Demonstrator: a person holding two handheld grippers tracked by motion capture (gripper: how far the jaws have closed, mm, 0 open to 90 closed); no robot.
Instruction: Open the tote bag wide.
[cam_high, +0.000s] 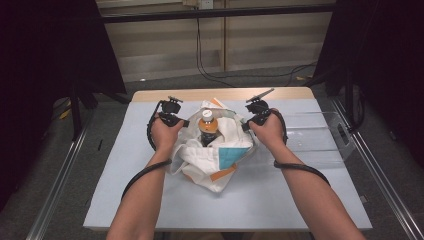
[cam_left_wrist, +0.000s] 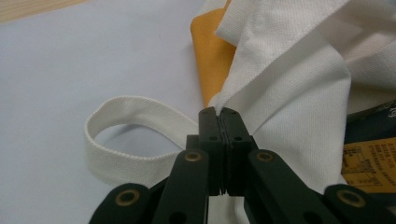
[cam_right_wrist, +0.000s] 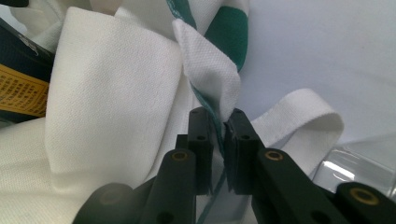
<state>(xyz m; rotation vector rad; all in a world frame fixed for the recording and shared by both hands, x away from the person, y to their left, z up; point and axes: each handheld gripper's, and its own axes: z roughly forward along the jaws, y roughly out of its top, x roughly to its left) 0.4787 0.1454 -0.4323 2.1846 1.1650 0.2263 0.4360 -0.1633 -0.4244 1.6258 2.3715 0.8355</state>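
A white cloth bag with orange and teal patches lies in the middle of the table, and a dark bottle with an orange cap stands inside it. My left gripper is shut on the bag's left rim, beside a white strap loop. My right gripper is shut on the bag's right rim, where white and teal fabric fold together; another strap loop curls beside it. The bottle's dark label shows at the edge of the left gripper view.
The bag rests on a pale blue mat over a wooden table. A clear plastic tray sits to the right of the bag. Dark frame posts and cables stand behind the table.
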